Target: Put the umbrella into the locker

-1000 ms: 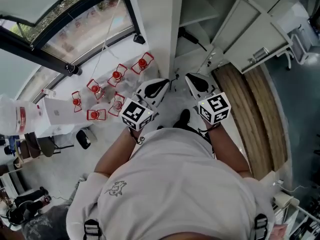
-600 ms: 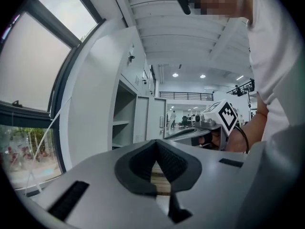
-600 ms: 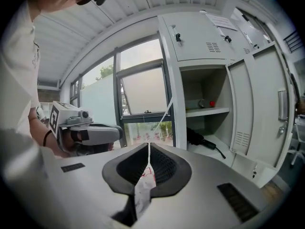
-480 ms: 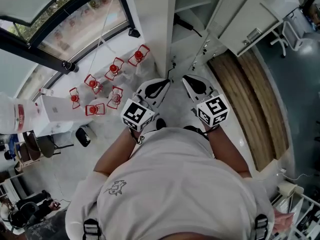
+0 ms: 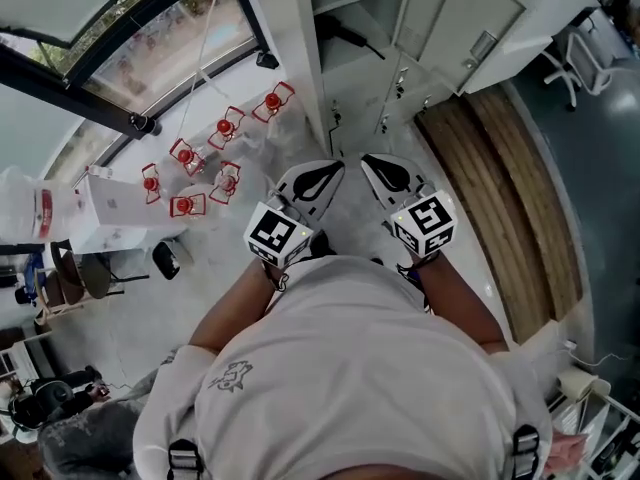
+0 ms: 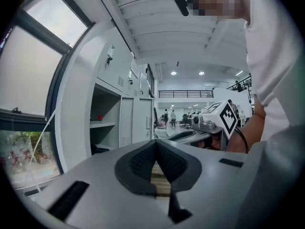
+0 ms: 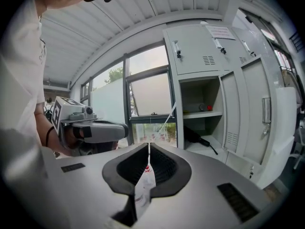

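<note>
Head view tells me most. Over the last second the locker [image 5: 300, 88] has slid up toward 12 o'clock in the frame, while both tools have stayed in front of the chest. I take that as the person backing off from it.

The left tool [image 5: 325, 175] has its pads pressed together with nothing between them, only floor showing beneath the tips. The right tool [image 5: 383, 171] is likewise closed and empty.

From the right gripper view, a dark, slim object lies on the lower shelf [image 7: 205, 144] of the open compartment, at about 1 o'clock from the tips. It is small and shadowed, but I believe it is the folded umbrella [image 7: 194, 136]. It is well apart from either tool.

If so, the placing looks done, and what may remain is the door [image 5: 520, 13], which stands open at 1 o'clock.
</note>
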Demonstrator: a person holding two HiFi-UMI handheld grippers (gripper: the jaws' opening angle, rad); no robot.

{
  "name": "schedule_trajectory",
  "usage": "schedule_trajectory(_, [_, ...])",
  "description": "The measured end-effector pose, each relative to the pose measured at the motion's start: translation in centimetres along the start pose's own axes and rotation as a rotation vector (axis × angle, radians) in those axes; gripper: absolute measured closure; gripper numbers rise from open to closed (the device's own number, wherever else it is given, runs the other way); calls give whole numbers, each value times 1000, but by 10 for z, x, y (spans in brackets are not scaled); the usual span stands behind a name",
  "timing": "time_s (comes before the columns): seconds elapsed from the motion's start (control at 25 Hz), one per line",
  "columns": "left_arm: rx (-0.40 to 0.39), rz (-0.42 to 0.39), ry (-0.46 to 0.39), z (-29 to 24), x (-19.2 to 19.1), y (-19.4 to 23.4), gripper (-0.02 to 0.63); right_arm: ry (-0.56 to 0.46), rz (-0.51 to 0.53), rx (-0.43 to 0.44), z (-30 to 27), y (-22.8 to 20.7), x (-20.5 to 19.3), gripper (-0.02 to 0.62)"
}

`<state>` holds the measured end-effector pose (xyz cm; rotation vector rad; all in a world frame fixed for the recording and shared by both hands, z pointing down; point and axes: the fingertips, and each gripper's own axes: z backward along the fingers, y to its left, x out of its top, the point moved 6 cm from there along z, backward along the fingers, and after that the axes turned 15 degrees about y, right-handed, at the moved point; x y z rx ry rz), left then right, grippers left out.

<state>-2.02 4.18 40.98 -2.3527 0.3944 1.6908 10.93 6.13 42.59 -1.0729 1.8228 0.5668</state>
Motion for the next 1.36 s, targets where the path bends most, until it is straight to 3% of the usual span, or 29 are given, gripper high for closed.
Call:
schedule_trajectory(0.28, [38, 1, 8, -10, 0, -68, 595, 7, -15, 22, 59, 2, -42, 548])
schedule_trajectory(0.72, [18, 62, 0, -37, -8, -155, 595, 29, -13, 8, 136, 5, -92, 551])
schedule_trajectory(1.36, [49, 38, -20, -31, 16, -179, 595, -27, 20, 13, 181, 8, -73, 551])
